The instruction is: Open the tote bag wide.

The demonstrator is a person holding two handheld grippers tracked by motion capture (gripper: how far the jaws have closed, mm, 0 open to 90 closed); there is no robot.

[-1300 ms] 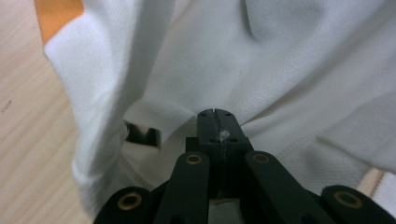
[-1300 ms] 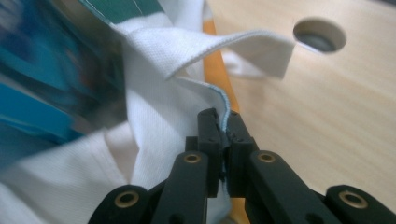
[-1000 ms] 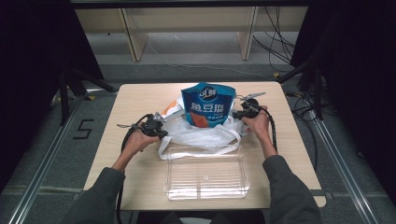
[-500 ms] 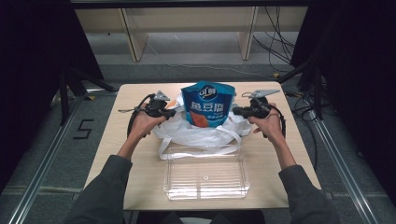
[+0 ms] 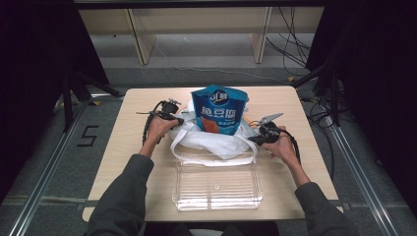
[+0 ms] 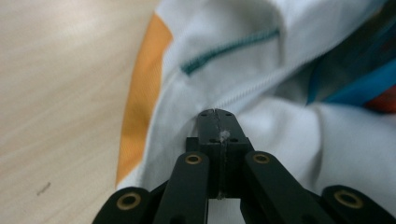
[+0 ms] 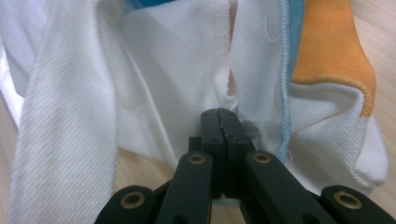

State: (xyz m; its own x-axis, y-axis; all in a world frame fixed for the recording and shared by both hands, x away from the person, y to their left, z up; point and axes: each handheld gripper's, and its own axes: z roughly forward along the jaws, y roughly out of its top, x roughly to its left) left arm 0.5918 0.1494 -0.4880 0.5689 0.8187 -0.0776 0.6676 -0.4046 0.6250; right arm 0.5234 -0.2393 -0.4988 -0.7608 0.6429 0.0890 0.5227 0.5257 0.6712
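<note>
A blue snack pouch stands upright inside a crumpled white cloth bag at the table's middle. My left gripper is at the bag's left side. In the left gripper view its jaws are shut, with the white cloth puckered at their tip beside an orange patch. My right gripper is at the bag's right side. Its jaws are shut too, pinching a frayed white fold next to another orange patch.
A clear plastic tray lies on the wooden table just in front of the bag, close to the near edge. The bag's white handles drape toward the tray. Dark frames and cables surround the table.
The left hand has moved away from the person along the bag's left side. The right hand has come down and nearer, to the bag's lower right. The bag's cloth now spreads toward the tray.
</note>
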